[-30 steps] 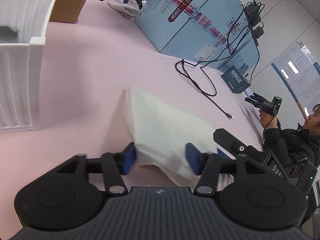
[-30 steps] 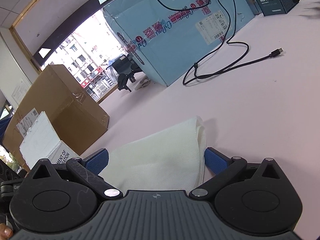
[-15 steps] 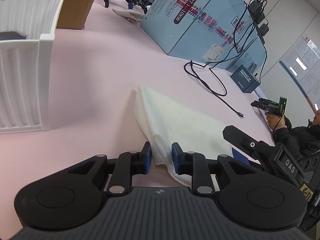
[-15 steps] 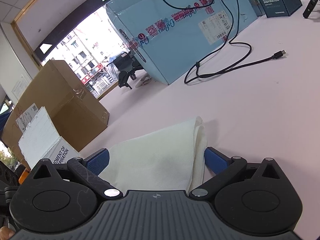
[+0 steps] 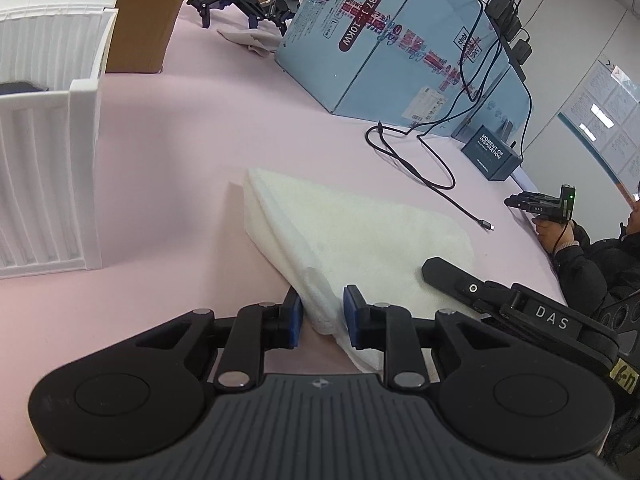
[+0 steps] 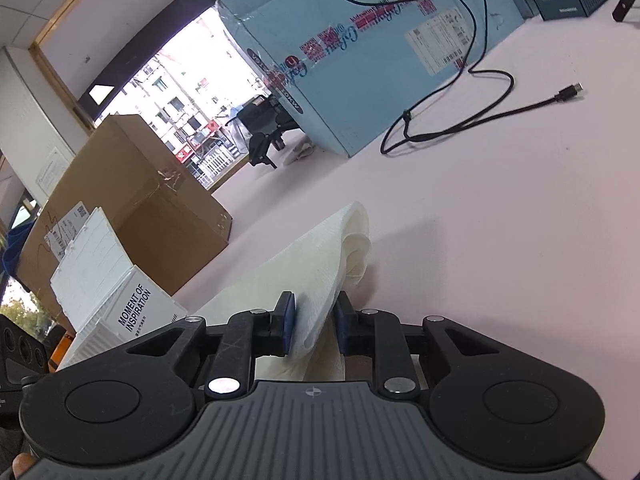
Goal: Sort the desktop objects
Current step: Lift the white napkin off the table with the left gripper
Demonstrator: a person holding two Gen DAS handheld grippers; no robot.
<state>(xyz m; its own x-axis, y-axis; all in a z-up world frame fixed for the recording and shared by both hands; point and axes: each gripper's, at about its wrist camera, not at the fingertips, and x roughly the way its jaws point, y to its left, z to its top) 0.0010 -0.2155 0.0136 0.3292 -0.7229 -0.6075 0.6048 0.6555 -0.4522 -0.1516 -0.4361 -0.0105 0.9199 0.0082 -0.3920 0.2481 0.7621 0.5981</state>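
Observation:
A folded white cloth point(image 5: 360, 236) lies on the pink tabletop point(image 5: 192, 168). My left gripper point(image 5: 320, 316) is shut on the cloth's near corner, blue pads pressing a bunched fold. In the right wrist view the same white cloth point(image 6: 316, 264) rises between the pads of my right gripper point(image 6: 314, 326), which is shut on its near edge. The cloth's far end curls into loose layers. One black finger of the right gripper point(image 5: 452, 276) shows over the cloth in the left wrist view.
A white ribbed bin point(image 5: 44, 176) stands left, a brown carton point(image 6: 132, 196) behind it. A big blue box point(image 5: 384, 36) with a black cable point(image 5: 424, 176) sits at the back. A small dark box point(image 5: 492, 152) and a seated person point(image 5: 592, 256) are right.
The right gripper has gone from wide open to shut on the cloth, bunching its edge. The left gripper, open a second ago, shut on the cloth and has since shifted slightly.

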